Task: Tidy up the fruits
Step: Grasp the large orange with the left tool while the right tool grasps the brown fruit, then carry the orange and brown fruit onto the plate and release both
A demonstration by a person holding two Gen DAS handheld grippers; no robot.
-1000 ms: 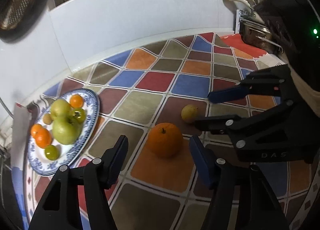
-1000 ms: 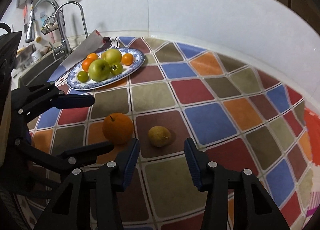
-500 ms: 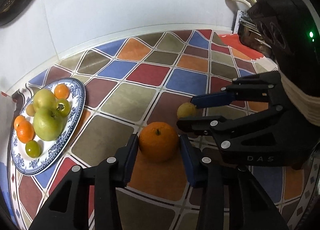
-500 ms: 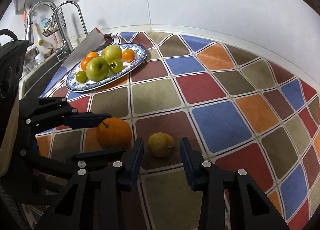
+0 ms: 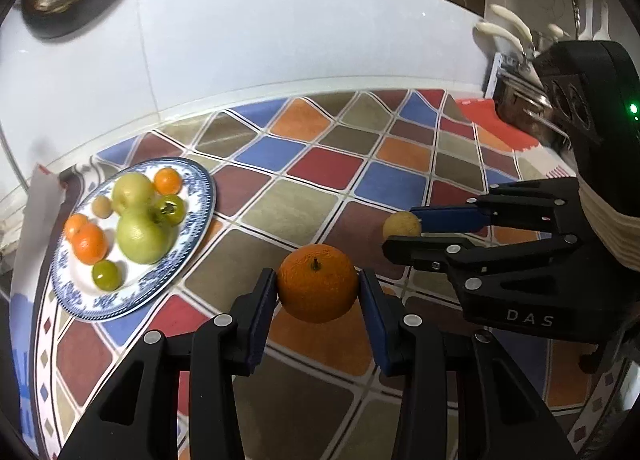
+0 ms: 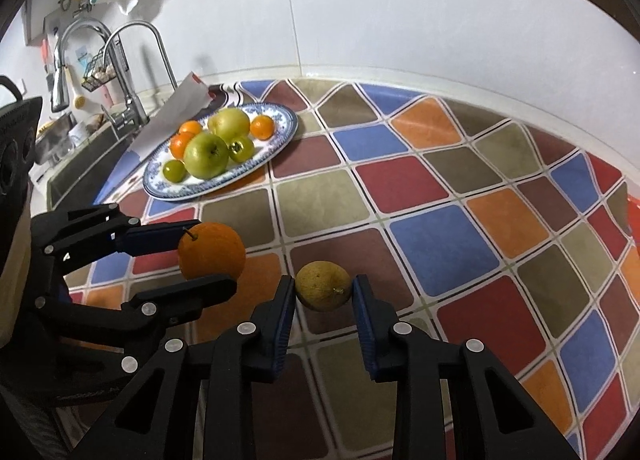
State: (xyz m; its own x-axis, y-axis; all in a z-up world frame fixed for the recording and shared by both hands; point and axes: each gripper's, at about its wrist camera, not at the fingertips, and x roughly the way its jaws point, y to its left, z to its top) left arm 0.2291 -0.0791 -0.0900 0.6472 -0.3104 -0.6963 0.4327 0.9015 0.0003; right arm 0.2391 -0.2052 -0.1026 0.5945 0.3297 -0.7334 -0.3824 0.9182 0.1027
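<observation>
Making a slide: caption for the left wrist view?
Left tongs grip an orange; right tongs pinch a small yellow fruit beside the fruit plate.

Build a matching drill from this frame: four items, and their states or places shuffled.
Items:
1. big orange
2. small yellow fruit
3. green apple
4. faucet

States:
A. lies on the blue-patterned plate
B. clamped in the right gripper
C. stands by the sink, beyond the plate
D. clamped in the left gripper

Pairs: 1-D, 2-B, 3-A, 4-C
</observation>
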